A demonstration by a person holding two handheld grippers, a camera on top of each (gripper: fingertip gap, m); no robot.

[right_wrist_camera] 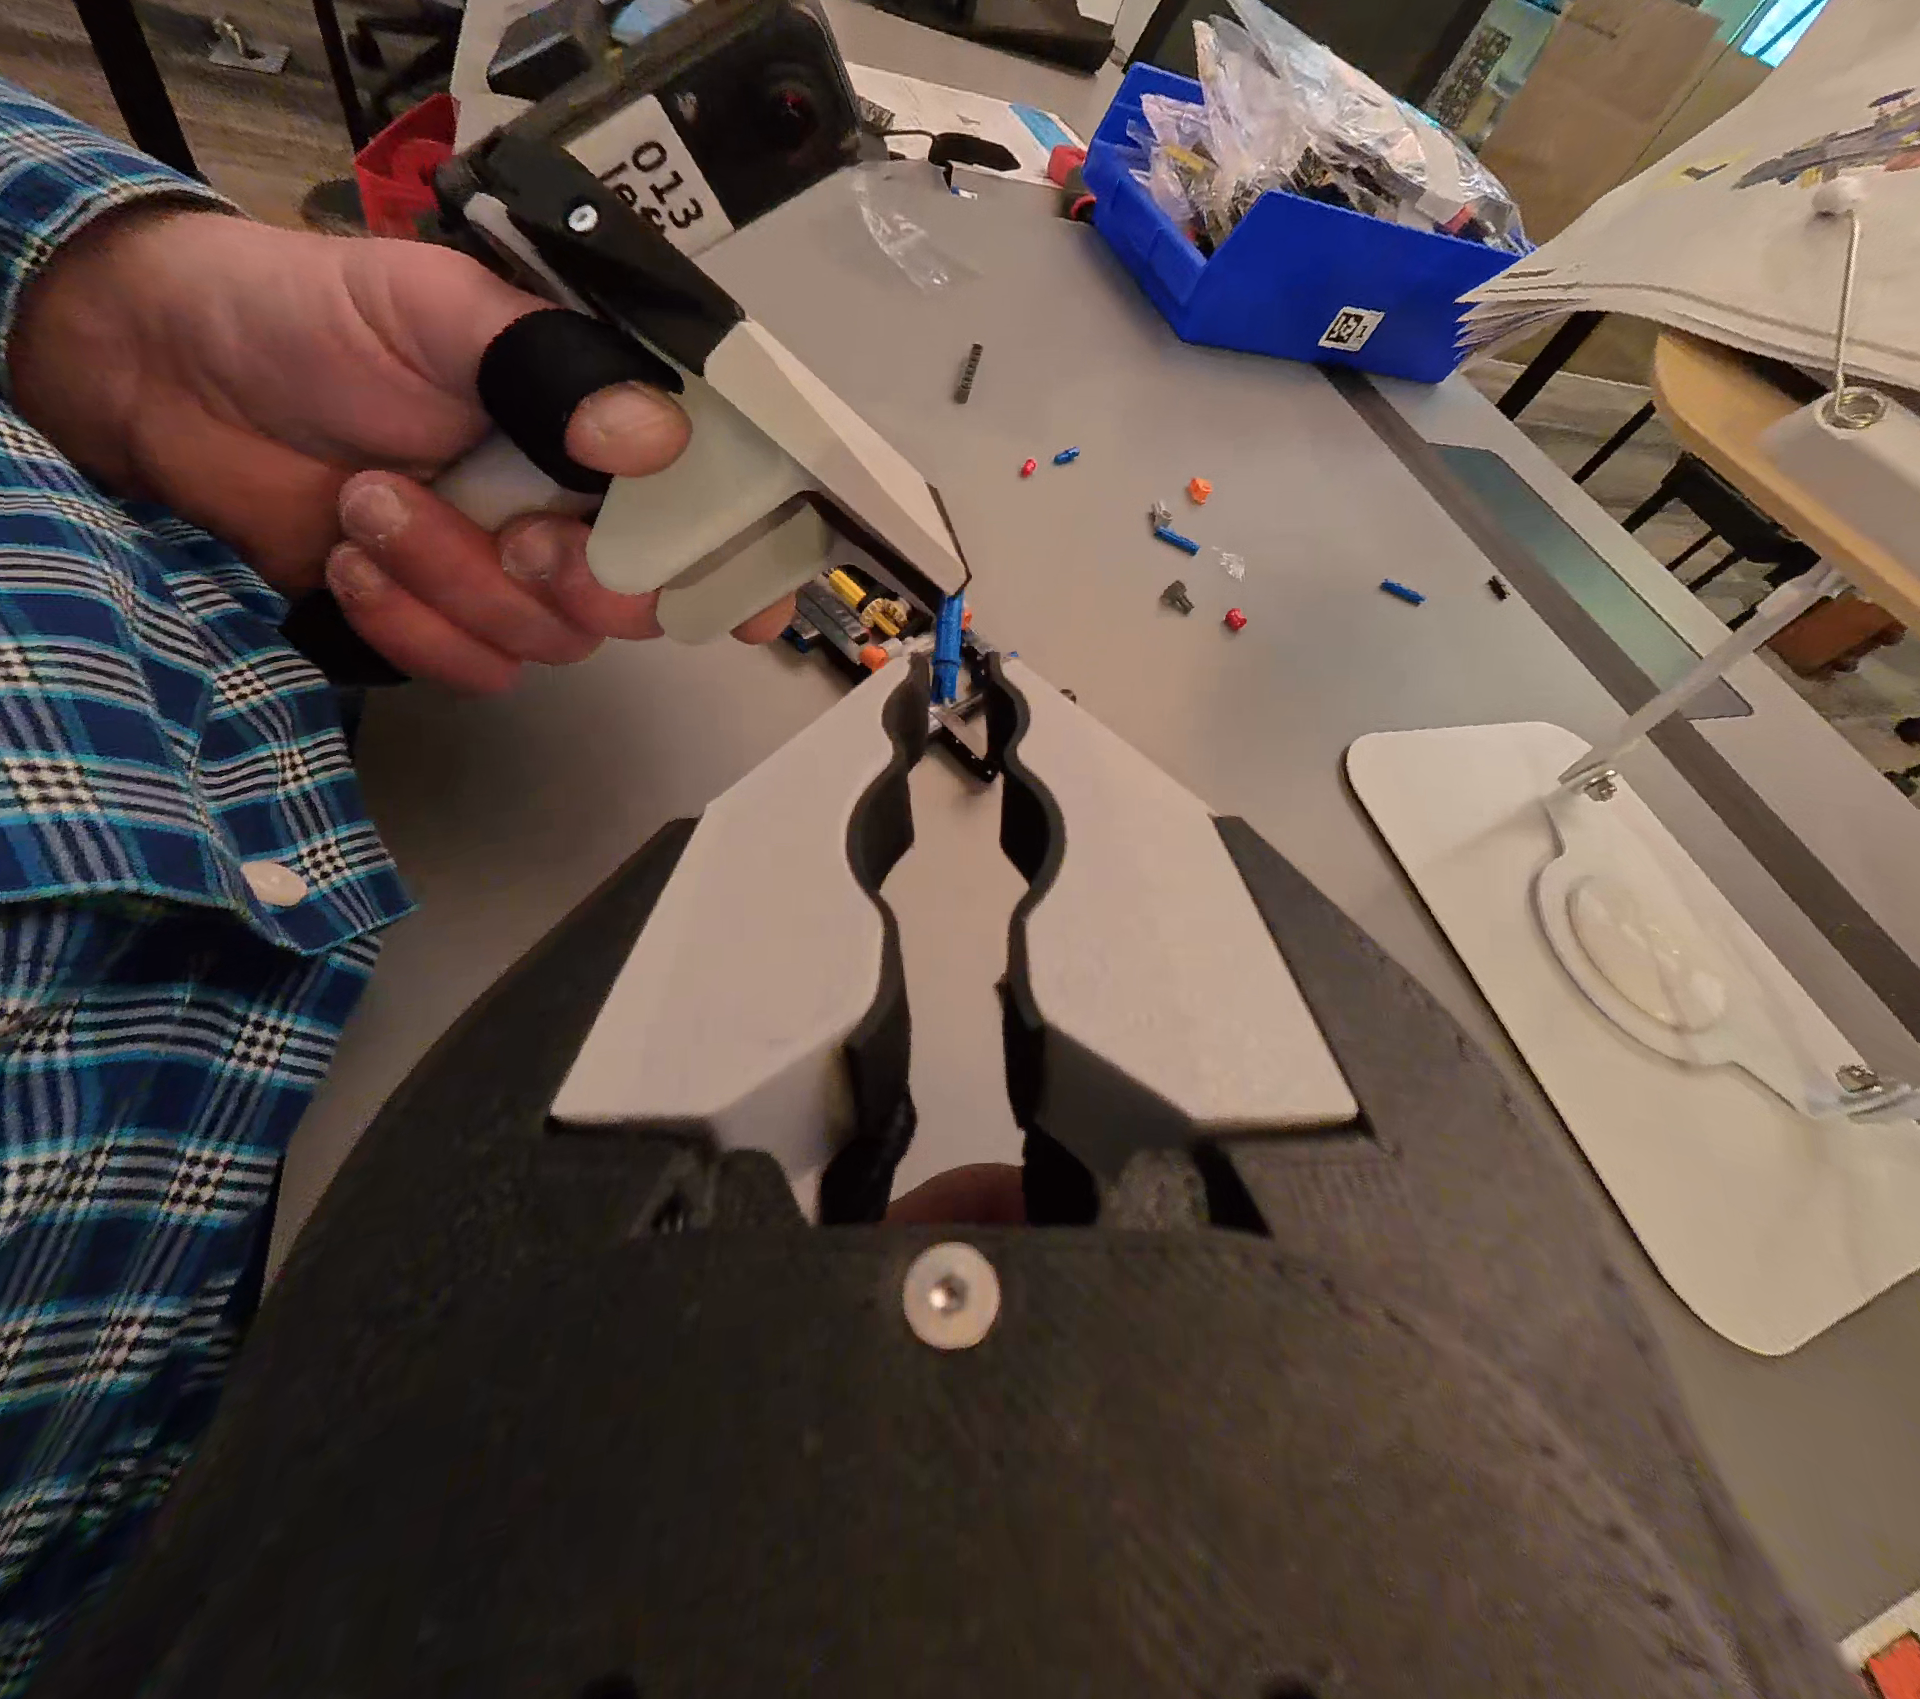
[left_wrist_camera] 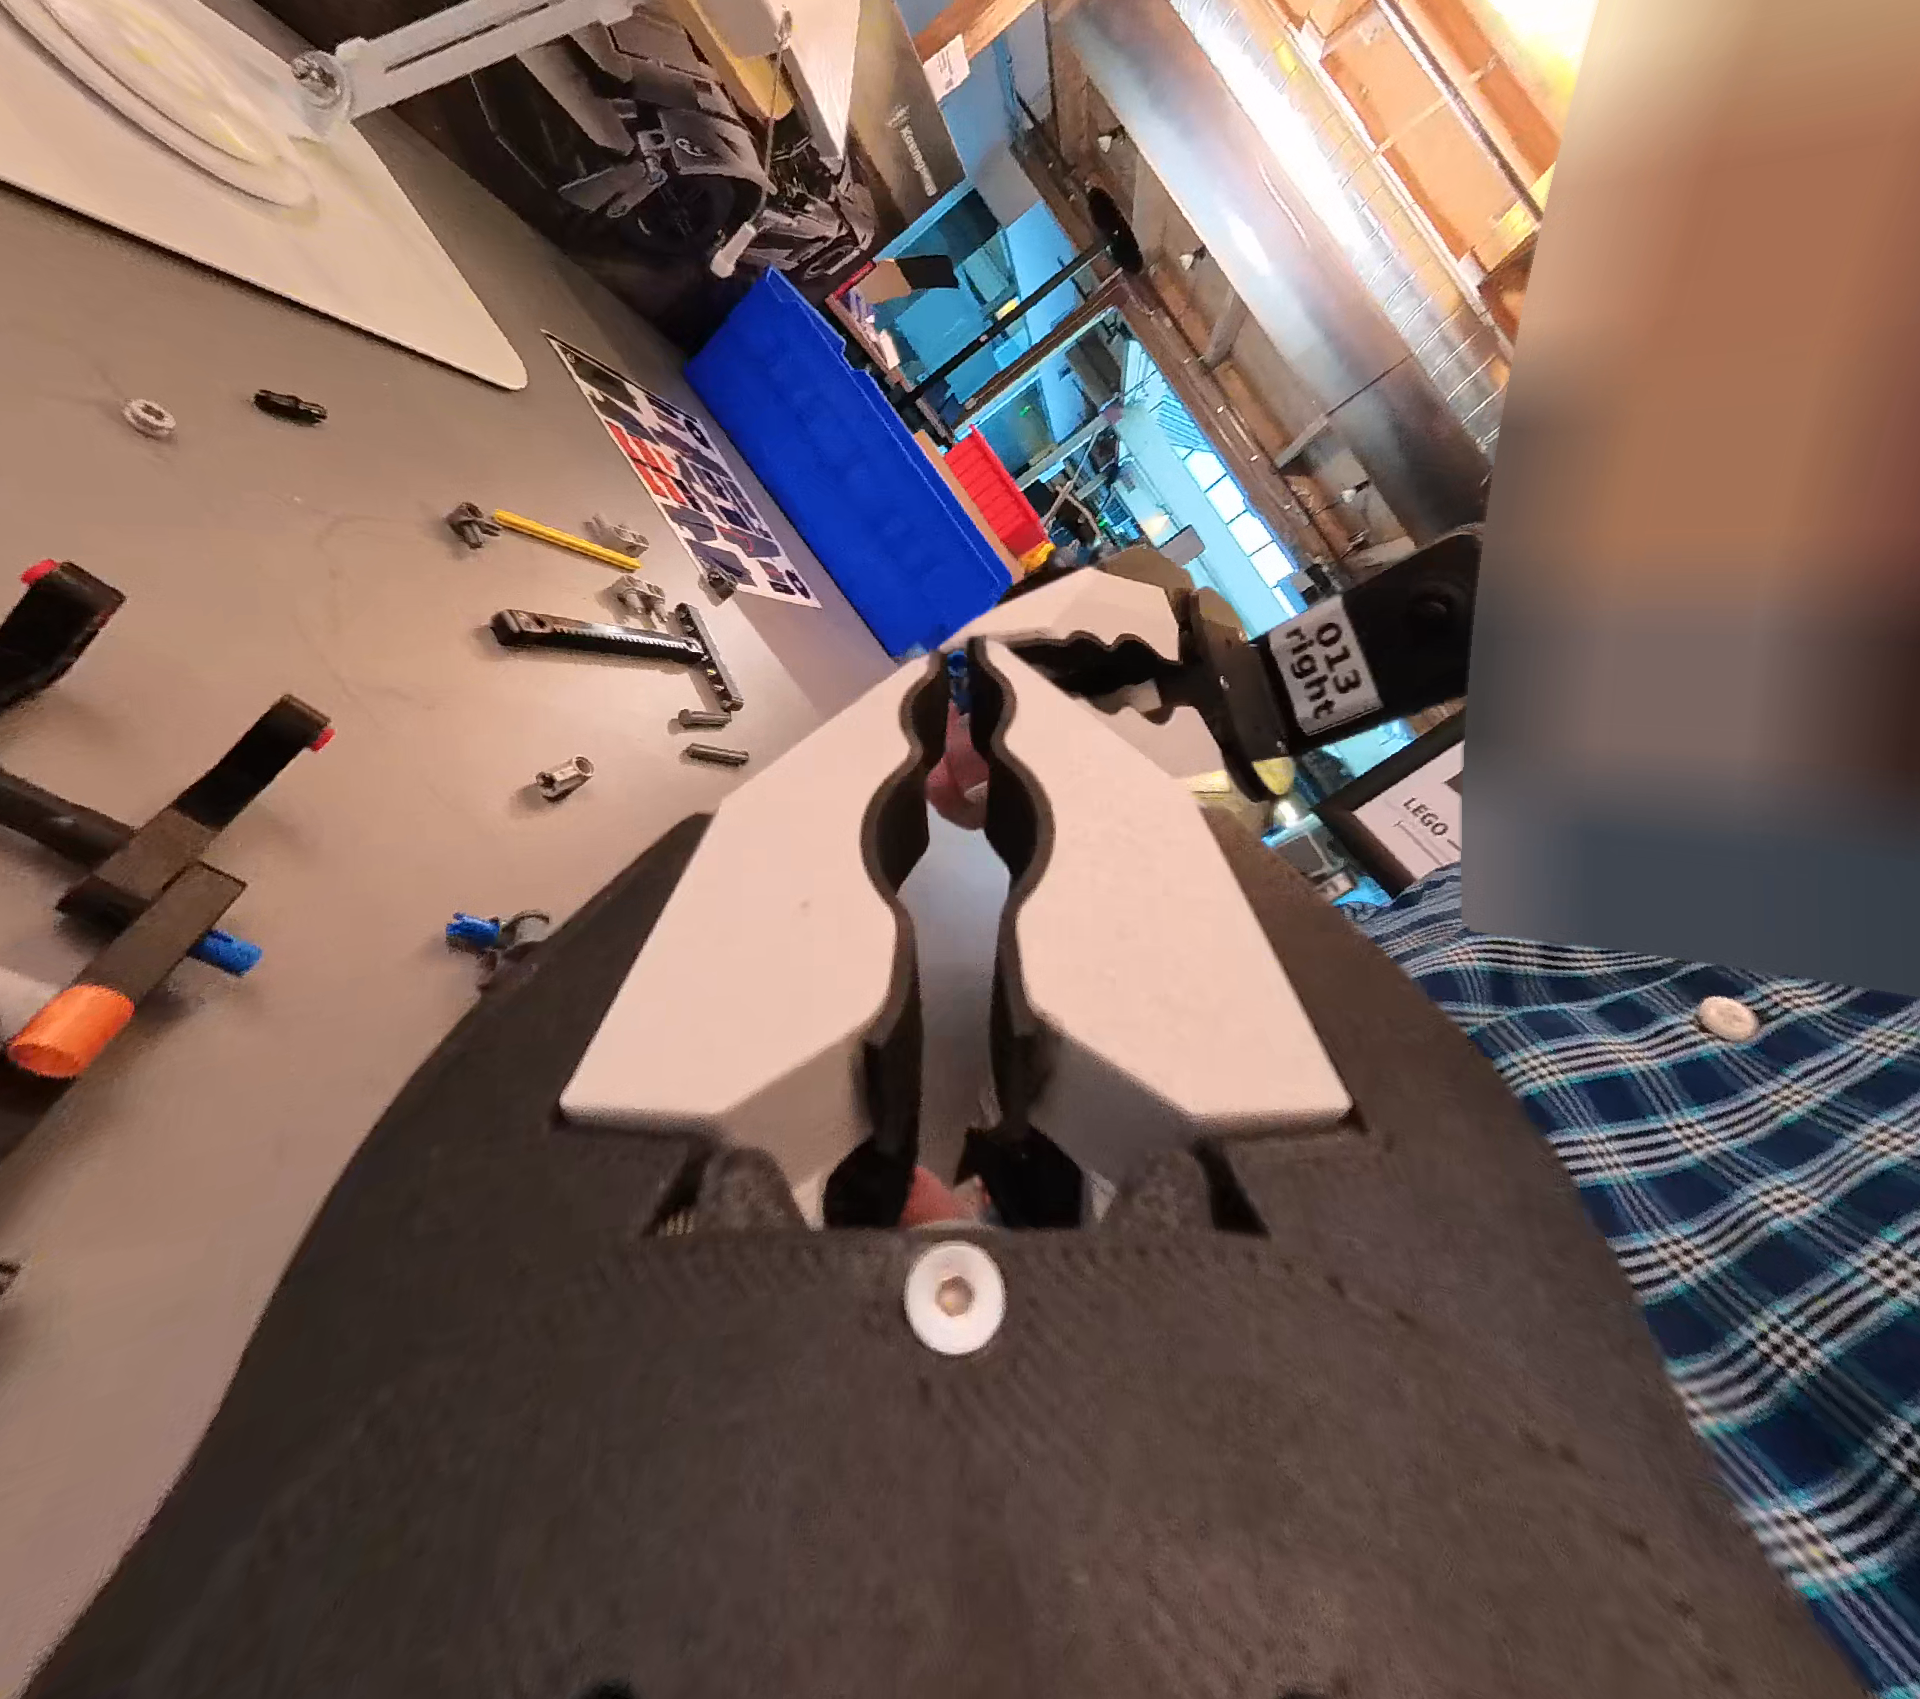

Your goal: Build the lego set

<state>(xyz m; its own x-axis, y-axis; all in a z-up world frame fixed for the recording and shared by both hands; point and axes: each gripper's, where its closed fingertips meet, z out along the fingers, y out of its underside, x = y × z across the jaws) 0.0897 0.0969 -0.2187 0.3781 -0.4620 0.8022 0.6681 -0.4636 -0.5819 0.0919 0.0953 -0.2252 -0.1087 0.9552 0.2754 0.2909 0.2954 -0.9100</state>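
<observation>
My left gripper is raised above the grey table and shut on a small blue pin at its tips. My right gripper is shut on a small black lego piece. The blue pin stands upright from that piece, between the right fingertips. The left gripper, held in a person's hand, comes in from the upper left and pinches the pin's top end. In the left wrist view the right gripper meets my left tips from the right.
A partly built model lies on the table under the left gripper. A blue bin holds bagged parts. Loose pins lie scattered around. A white stand base is at the right. A sticker sheet, yellow axle and black rack lie further off. The tips of both grippers are at nearly the same place.
</observation>
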